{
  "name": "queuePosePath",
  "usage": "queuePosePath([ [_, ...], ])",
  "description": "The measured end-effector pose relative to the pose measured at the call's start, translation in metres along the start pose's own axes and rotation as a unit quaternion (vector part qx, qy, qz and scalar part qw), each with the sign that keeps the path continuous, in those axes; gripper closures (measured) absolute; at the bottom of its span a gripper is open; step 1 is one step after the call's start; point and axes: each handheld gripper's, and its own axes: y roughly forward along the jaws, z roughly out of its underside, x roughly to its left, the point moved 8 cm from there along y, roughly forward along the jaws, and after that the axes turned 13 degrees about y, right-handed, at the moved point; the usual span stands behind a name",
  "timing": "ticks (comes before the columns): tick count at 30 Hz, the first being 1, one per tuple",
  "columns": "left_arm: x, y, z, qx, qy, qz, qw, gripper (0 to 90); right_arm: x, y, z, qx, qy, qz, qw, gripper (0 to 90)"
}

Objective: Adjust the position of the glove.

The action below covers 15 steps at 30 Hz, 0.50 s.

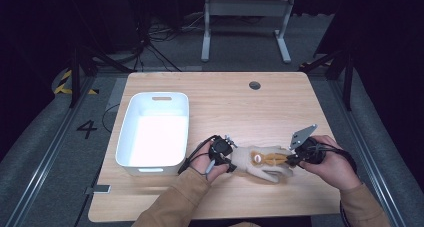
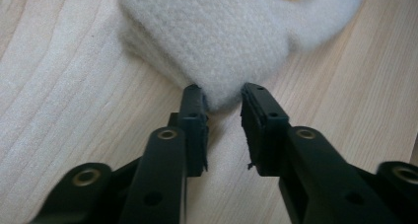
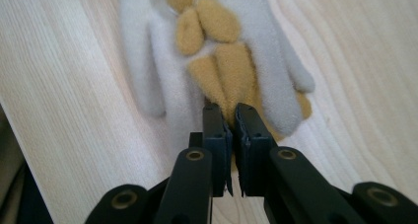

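Apparently both grippers, left (image 2: pixel 224 93) w/ a gap, right (image 3: pixel 227 113) nearly closed, pinched the glove (image 1: pixel 262 162), still outside the bin (image 1: pixel 131 134).

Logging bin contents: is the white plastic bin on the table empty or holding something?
Empty. The high view looks straight into the white plastic bin and shows bare white floor; the fuzzy cream-and-tan glove lies on the wooden table beside it.

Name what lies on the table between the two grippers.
A fleece glove, cream with tan patches, lies flat between the left gripper and the right gripper, as the high view shows.
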Motion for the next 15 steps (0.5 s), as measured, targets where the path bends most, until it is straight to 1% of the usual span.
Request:
queuePosePath([
  [5,-0.001,-0.001,0.000,0.000,0.003,-0.001,1.0000,85.0,-0.002,-0.005,-0.004,-0.018,0.005,0.013,0.9997,84.4],
  [6,-0.001,-0.001,0.000,0.000,0.005,-0.002,1.0000,86.0,-0.003,-0.006,-0.005,-0.021,0.003,0.014,0.9997,84.4],
  [10,-0.002,-0.002,0.000,0.002,0.012,-0.009,0.9999,88.1,-0.003,-0.008,-0.008,-0.027,0.001,0.017,0.9995,84.4],
  [15,-0.005,-0.006,-0.002,-0.002,0.018,-0.017,0.9997,88.9,-0.006,-0.011,-0.012,-0.044,0.002,0.029,0.9986,84.5],
])
